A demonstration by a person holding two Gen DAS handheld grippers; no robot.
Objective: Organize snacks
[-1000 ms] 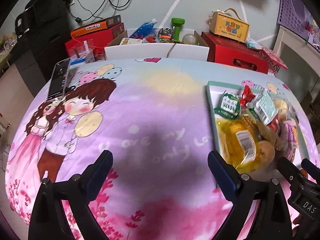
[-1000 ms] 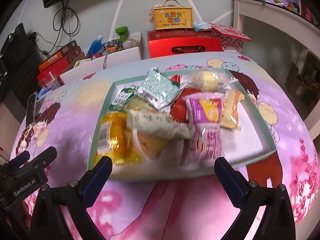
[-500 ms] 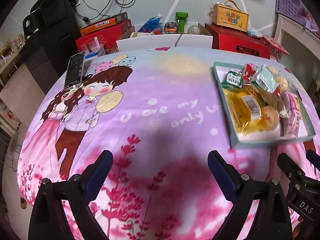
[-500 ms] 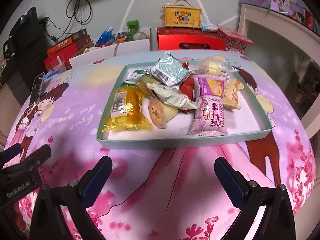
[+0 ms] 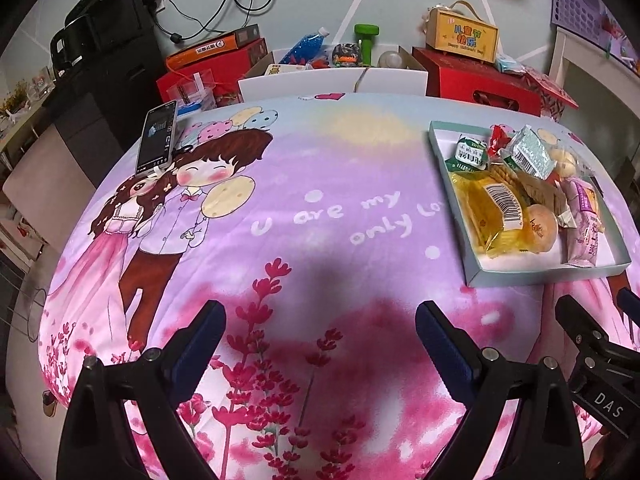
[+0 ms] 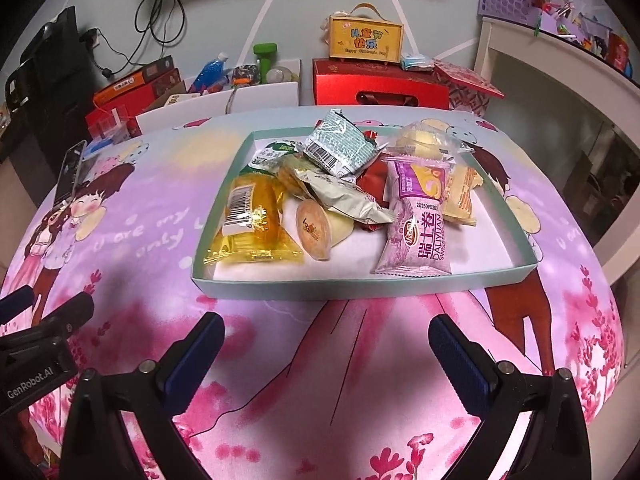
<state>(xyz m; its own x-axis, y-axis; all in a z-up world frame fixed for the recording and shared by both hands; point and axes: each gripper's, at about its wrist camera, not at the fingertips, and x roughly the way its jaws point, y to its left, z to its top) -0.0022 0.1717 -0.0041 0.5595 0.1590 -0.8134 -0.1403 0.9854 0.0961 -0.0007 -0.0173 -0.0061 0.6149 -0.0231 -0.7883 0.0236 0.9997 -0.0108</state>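
Observation:
A shallow pale-green tray (image 6: 360, 286) (image 5: 540, 276) lies on the cartoon-print cloth with several wrapped snacks piled in it: a yellow packet (image 6: 250, 220) (image 5: 490, 204), a purple packet (image 6: 416, 232) (image 5: 586, 220), a silver-green packet (image 6: 340, 146) (image 5: 532, 154), a round bun (image 6: 314, 230). My right gripper (image 6: 326, 348) stands open just short of the tray's near wall, nothing between its fingers. My left gripper (image 5: 320, 336) is open and empty over bare cloth, left of the tray.
A phone (image 5: 157, 142) lies at the cloth's far left. Behind the table stand red boxes (image 5: 476, 80), a yellow gift box (image 5: 462, 36), a white carton (image 5: 332, 78) of bottles and toys, and black equipment (image 5: 108, 40). A white shelf (image 6: 560, 80) stands to the right.
Both grippers have drawn back toward the near edge of the table. The tray now sits farther off and shows whole. Both stayed open and empty.

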